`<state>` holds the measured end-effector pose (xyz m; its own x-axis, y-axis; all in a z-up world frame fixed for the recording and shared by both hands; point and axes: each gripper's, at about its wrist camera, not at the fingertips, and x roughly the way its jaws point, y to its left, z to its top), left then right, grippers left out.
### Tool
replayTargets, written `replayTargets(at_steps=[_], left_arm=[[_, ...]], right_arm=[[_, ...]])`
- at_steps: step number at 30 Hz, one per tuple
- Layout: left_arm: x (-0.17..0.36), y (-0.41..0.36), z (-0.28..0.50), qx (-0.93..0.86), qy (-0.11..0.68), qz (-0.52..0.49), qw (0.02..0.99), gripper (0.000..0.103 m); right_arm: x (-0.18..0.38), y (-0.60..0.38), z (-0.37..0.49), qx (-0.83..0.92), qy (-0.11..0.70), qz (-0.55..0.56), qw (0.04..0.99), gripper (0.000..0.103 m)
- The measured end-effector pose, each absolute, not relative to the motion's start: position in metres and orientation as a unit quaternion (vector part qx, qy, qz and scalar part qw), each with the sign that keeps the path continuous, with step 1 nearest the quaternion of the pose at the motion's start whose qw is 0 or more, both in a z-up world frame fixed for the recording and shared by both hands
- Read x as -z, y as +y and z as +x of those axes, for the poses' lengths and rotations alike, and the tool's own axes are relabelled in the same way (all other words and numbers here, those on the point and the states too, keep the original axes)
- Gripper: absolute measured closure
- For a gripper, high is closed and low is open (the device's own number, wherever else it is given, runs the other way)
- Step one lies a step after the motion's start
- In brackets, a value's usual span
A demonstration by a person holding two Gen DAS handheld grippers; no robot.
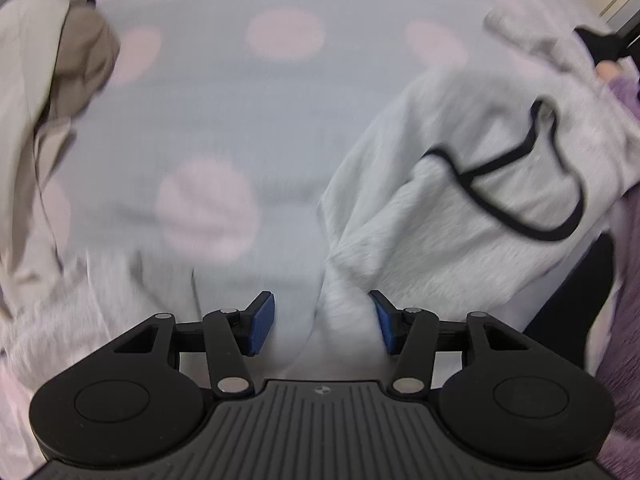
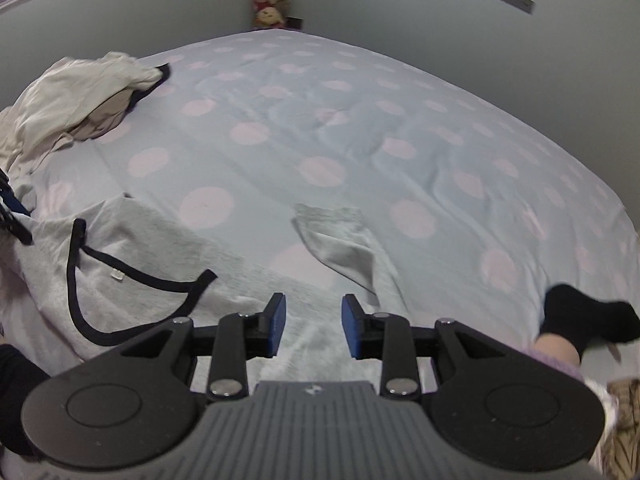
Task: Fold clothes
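Left wrist view shows the left tongs pointing steeply down at the bed, jaws spread; a fold of the grey garment lies between them against the right pad, but nothing is pinched. Right wrist view has the right tongs angled forward and down over the same grey garment, jaws parted with cloth beneath them, gripping nothing. That garment is pale grey with a black-trimmed neckline, spread rumpled on the dotted bedcover, one sleeve lying outward. A beige garment sits bunched further off. A black-socked foot rests at the bed's edge.
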<state>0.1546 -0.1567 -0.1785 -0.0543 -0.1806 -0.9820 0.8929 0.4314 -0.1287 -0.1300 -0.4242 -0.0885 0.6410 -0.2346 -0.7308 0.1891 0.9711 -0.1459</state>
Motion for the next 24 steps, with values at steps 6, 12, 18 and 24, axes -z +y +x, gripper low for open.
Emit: replayTargets(at_steps=[6,12,18,24], left_arm=[[0.180,-0.145,0.150,0.448,0.574,0.307,0.613,0.052],[0.162,-0.151,0.141,0.515,0.528,0.303,0.604,0.058],[0.163,-0.170,0.147,0.531,0.535,0.312,0.579,0.068],[0.175,-0.171,0.153,0.524,0.551,0.308,0.572,0.070]], right_arm=[[0.110,-0.435,-0.114,0.098,0.434,-0.032,0.895,0.064],[0.121,-0.443,-0.103,0.034,0.458,-0.079,0.885,0.064],[0.131,-0.455,-0.085,-0.041,0.496,-0.153,0.854,0.064],[0.156,-0.469,-0.063,-0.091,0.529,-0.156,0.829,0.066]])
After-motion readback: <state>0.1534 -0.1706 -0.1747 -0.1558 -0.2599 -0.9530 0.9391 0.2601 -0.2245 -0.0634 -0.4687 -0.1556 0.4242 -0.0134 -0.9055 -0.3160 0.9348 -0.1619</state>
